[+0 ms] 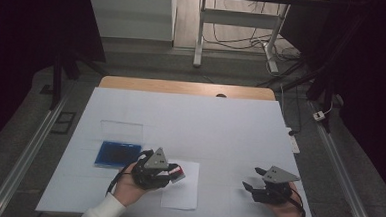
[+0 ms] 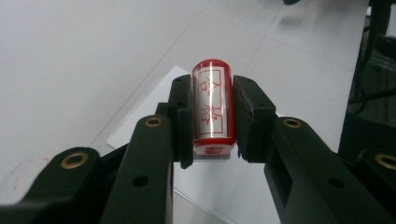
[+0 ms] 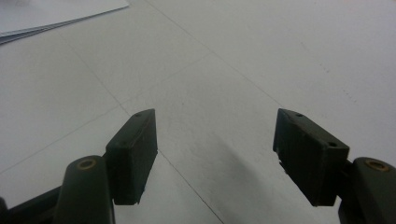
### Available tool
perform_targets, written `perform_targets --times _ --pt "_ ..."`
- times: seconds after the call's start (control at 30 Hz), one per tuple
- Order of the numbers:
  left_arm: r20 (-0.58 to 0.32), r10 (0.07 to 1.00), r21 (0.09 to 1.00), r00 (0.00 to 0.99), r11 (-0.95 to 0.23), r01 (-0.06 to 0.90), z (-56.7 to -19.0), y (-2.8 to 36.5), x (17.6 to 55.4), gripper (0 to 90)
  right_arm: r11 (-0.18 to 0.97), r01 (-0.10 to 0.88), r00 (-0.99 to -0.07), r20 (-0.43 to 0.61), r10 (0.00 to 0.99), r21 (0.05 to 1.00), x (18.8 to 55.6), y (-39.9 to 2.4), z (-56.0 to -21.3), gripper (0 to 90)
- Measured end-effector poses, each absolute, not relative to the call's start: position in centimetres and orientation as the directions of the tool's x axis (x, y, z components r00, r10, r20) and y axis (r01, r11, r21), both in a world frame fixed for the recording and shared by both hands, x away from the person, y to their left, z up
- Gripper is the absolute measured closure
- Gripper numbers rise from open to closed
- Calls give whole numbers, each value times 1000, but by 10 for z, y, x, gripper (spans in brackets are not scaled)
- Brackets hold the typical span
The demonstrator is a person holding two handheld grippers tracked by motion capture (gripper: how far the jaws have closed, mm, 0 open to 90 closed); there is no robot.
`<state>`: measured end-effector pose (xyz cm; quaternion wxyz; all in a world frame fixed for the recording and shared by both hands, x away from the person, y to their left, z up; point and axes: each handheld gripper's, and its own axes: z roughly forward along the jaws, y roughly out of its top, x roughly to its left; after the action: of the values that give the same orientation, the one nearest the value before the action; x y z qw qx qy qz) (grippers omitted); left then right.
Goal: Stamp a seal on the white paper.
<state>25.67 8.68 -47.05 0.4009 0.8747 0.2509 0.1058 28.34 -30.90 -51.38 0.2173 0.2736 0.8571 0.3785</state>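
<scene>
Left gripper (image 1: 173, 171), low and left of centre, clamps a red stamp (image 2: 213, 106) above the paper sheet (image 1: 184, 188), which wants a square, steady press; right gripper (image 1: 253, 179) rests open.

Table (image 1: 132, 83): wooden top, its bare far edge showing beyond the cover. White sheet (image 1: 219, 135): spread over almost the whole top, faint fold lines across it. On the sheet, left of centre: blue pad (image 1: 117, 153), lying flat; clear lid (image 1: 122, 130), flat just behind the pad. On the sheet, near edge, centre: white paper (image 1: 184, 190), flat, just right of the pad, its near end close to the table's edge.
</scene>
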Motion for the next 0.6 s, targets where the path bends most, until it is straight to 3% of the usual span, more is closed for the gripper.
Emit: perform_targets --times 0.6 --pt "-16 508 716 861 -596 365 -485 71 263 699 564 305 -754 -167 635 767 283 -310 -513 300"
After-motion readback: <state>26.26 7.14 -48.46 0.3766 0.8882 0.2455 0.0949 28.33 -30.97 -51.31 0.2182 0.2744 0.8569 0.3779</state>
